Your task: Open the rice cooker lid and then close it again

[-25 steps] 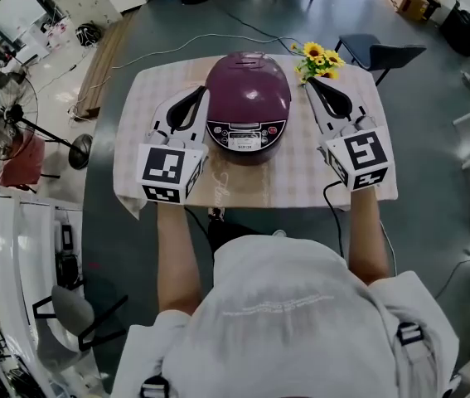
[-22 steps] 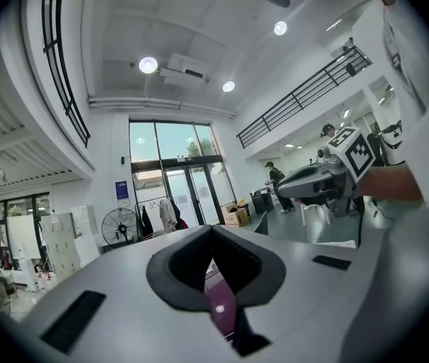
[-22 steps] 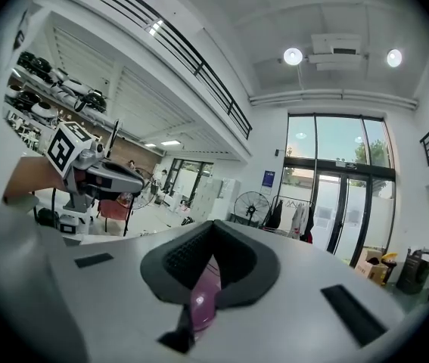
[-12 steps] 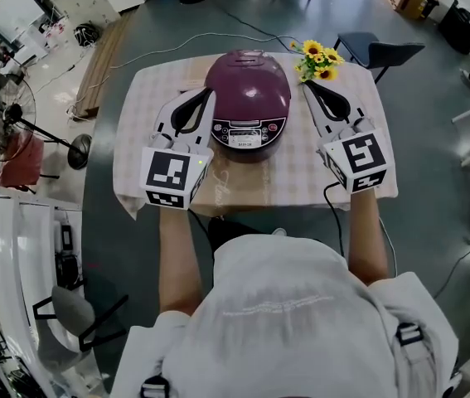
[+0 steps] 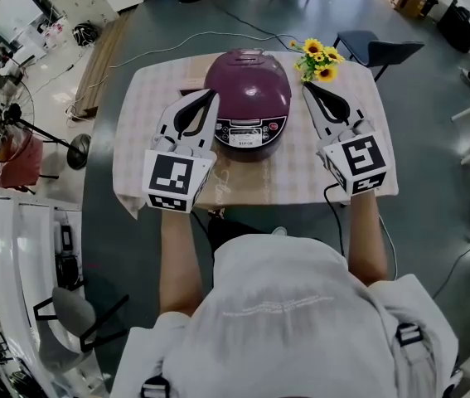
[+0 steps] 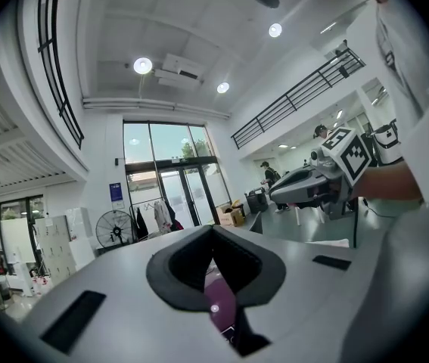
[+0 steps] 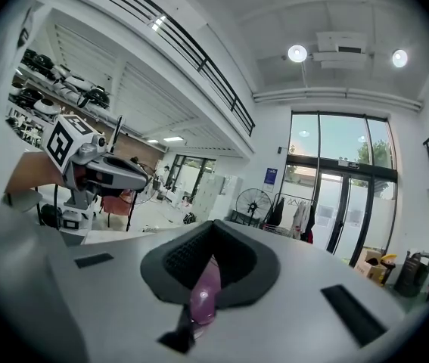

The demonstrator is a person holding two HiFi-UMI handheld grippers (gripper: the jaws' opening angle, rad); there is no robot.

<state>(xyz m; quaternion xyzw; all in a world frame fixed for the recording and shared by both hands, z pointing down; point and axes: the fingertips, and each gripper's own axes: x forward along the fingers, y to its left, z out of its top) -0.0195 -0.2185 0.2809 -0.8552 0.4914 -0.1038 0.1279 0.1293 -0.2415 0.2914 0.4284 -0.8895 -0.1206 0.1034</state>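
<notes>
A purple rice cooker (image 5: 249,89) stands at the middle of the table with its lid down and its control panel (image 5: 247,134) facing me. My left gripper (image 5: 211,96) is shut and empty, its tips close by the cooker's left side. On the other side my right gripper (image 5: 305,87) is also shut and empty, a small gap from the cooker's right side. In the left gripper view the closed jaws of the left gripper (image 6: 212,230) let a strip of the purple cooker (image 6: 219,307) show. The right gripper (image 7: 214,226) view shows the cooker (image 7: 204,297) the same way.
A checked cloth covers the table (image 5: 147,98). Yellow sunflowers (image 5: 318,60) stand at the back right, just beyond the right gripper. A chair (image 5: 381,52) sits behind the table, a floor fan (image 5: 2,123) far left, and a cable (image 5: 331,214) hangs off the front edge.
My left gripper has edged slightly toward the cooker's left side. The right gripper and the cooker have not moved.
</notes>
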